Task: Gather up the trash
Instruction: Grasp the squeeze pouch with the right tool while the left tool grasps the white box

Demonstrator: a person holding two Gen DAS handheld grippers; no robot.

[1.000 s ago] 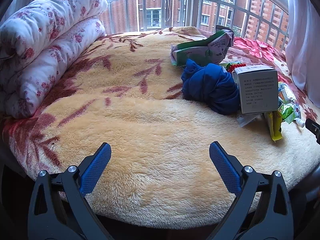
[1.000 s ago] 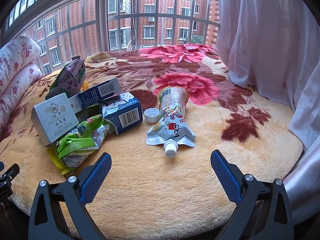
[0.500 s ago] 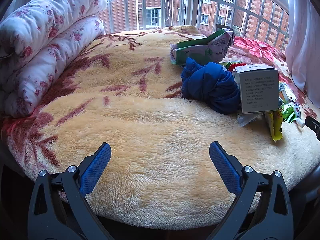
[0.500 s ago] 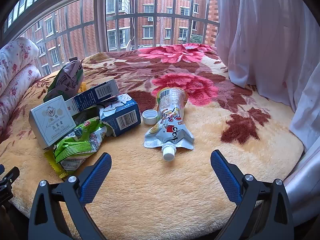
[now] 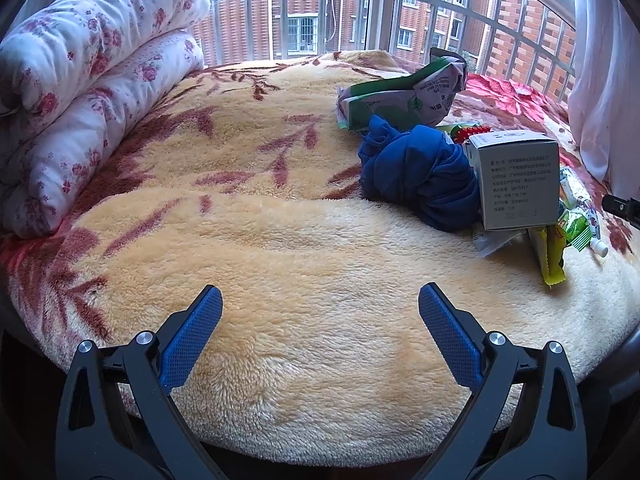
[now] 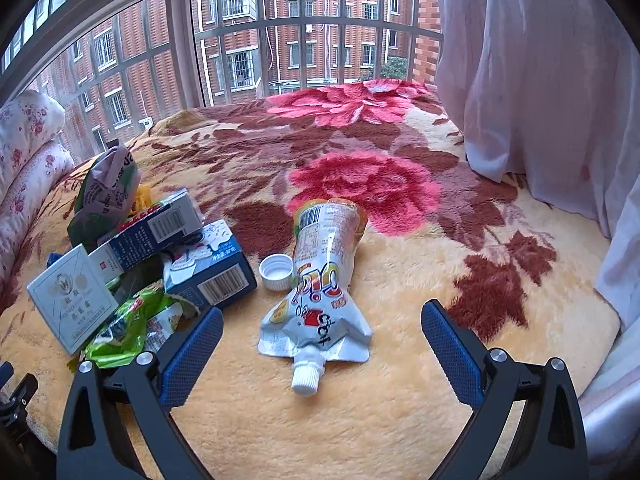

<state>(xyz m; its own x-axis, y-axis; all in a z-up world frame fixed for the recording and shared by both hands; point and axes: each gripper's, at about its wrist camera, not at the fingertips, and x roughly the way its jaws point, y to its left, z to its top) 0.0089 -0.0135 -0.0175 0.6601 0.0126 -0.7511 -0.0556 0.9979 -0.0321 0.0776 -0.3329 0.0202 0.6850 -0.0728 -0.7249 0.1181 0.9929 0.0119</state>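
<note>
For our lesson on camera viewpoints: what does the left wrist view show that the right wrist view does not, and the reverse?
Left only: the blue cloth bundle.

Right only: the spouted pouch, loose white cap, blue milk carton and big pink flowers on the blanket.

Both: the white box, green wrappers, rolled quilt, and open jaws holding nothing.

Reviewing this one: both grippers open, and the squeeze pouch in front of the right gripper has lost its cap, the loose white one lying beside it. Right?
Not quite. The squeeze pouch has its white cap screwed on, as the right wrist view shows. The loose white cap beside it is a separate one. Both grippers are open.
</note>
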